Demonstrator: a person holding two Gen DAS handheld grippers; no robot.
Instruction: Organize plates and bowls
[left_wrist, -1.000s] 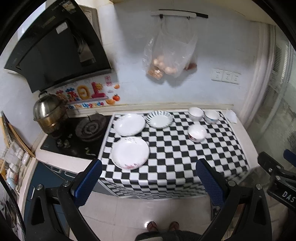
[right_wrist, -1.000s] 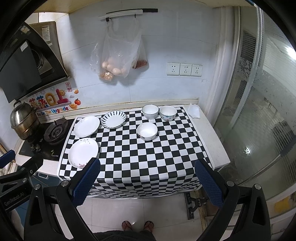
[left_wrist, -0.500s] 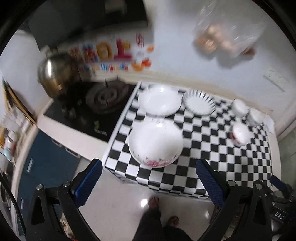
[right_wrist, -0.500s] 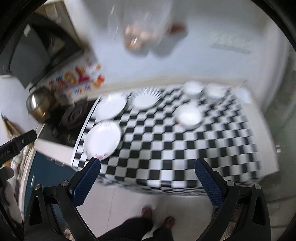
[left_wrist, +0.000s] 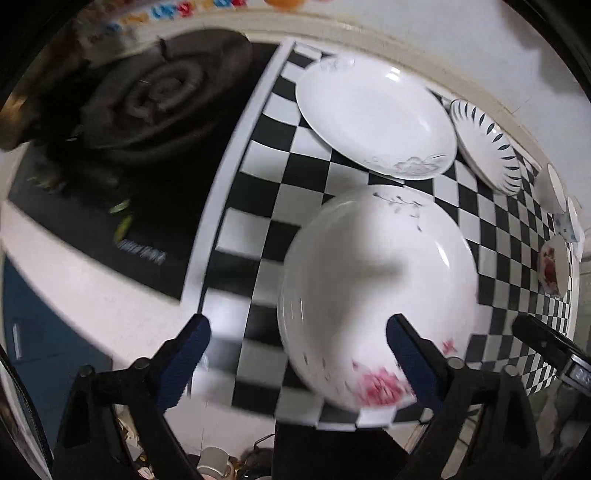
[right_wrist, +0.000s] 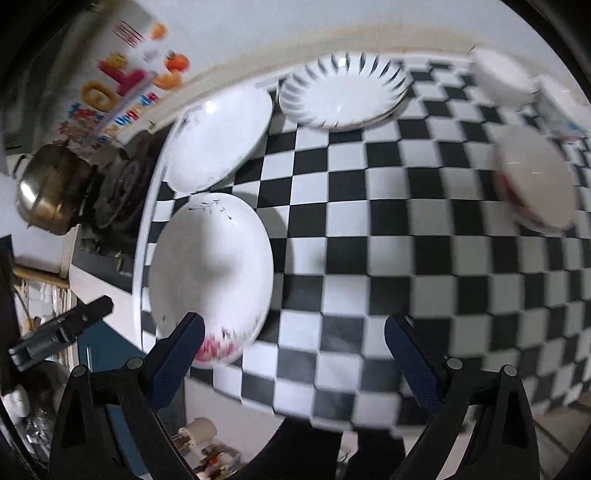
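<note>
A white plate with a red flower (left_wrist: 376, 280) lies at the front left of the checkered counter (left_wrist: 258, 166); it also shows in the right wrist view (right_wrist: 210, 269). Behind it lie a plain white plate (left_wrist: 373, 118) (right_wrist: 218, 140) and a blue-striped plate (left_wrist: 484, 147) (right_wrist: 343, 92). Three bowls sit to the right; the nearest is a red-patterned bowl (left_wrist: 554, 269) (right_wrist: 535, 181). My left gripper (left_wrist: 299, 354) is open, just above the flower plate's near rim. My right gripper (right_wrist: 295, 350) is open over the counter's front, right of that plate.
A black gas hob (left_wrist: 147, 110) with a burner adjoins the counter on the left. A steel pot (right_wrist: 51, 192) stands on it. The wall (right_wrist: 295, 22) runs behind the dishes. The counter's front edge drops to the floor below both grippers.
Both grippers have moved forward and down, close to the counter. The flower plate now fills the left wrist view. Both views are motion-blurred.
</note>
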